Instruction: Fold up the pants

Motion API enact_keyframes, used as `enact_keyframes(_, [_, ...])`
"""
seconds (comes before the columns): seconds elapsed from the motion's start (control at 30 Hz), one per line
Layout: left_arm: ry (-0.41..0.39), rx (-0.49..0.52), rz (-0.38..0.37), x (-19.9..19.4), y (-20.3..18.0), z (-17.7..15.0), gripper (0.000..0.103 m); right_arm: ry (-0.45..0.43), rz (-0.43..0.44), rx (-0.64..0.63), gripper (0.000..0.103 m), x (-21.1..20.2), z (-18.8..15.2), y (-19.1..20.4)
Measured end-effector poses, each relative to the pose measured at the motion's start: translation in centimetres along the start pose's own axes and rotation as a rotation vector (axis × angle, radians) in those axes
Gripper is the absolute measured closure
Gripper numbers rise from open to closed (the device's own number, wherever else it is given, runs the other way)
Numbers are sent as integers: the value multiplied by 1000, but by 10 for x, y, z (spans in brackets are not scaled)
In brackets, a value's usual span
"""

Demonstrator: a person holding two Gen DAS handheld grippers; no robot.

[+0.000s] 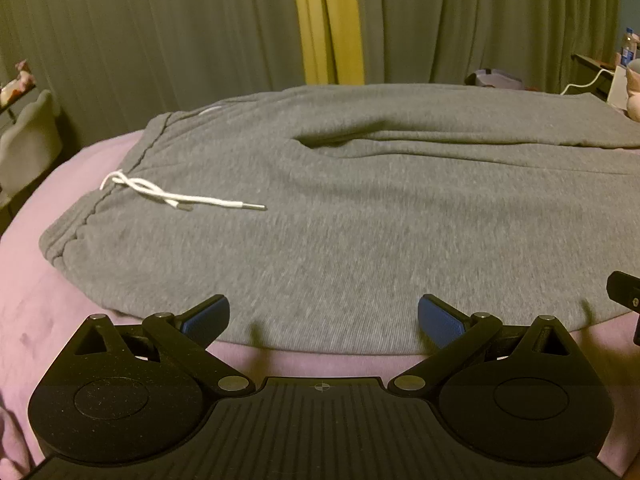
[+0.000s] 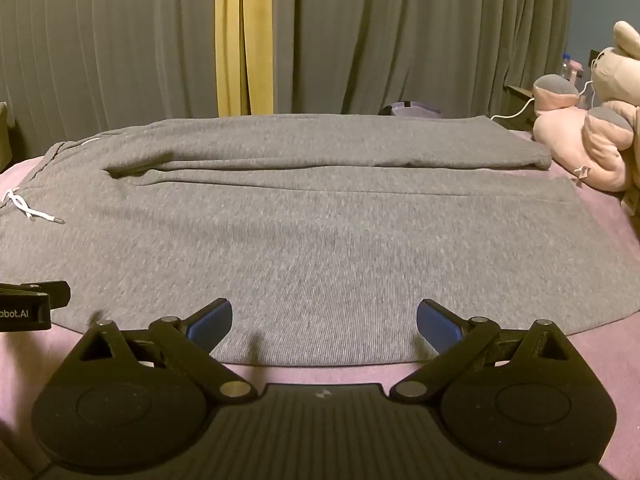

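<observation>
Grey sweatpants (image 1: 340, 220) lie spread flat on a pink bed, waistband at the left with a white drawstring (image 1: 168, 196), legs running to the right. They also show in the right wrist view (image 2: 320, 232), with the drawstring (image 2: 30, 210) at the far left. My left gripper (image 1: 323, 322) is open and empty, just above the near edge of the pants near the waist end. My right gripper (image 2: 324, 326) is open and empty over the near edge further along the leg. Both sets of blue pads sit apart from the fabric edge.
The pink bedsheet (image 1: 48, 320) shows around the pants. Grey and yellow curtains (image 2: 240, 40) hang behind the bed. Pink plush toys (image 2: 592, 136) lie at the right by the leg cuffs. A bedside shelf with a bottle (image 1: 628, 50) stands at the far right.
</observation>
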State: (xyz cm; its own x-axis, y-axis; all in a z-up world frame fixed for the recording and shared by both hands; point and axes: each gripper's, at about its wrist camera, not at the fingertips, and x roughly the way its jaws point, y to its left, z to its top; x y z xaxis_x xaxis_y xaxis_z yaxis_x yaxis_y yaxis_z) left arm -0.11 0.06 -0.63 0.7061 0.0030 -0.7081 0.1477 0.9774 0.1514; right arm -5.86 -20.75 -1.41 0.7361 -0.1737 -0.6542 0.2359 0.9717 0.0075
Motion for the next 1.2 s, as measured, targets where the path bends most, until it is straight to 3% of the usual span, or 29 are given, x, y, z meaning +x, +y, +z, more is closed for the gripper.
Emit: enact_keyframes(1.2, [25, -9, 0, 1, 2, 1, 0, -5, -14, -5, 4, 1, 1, 1])
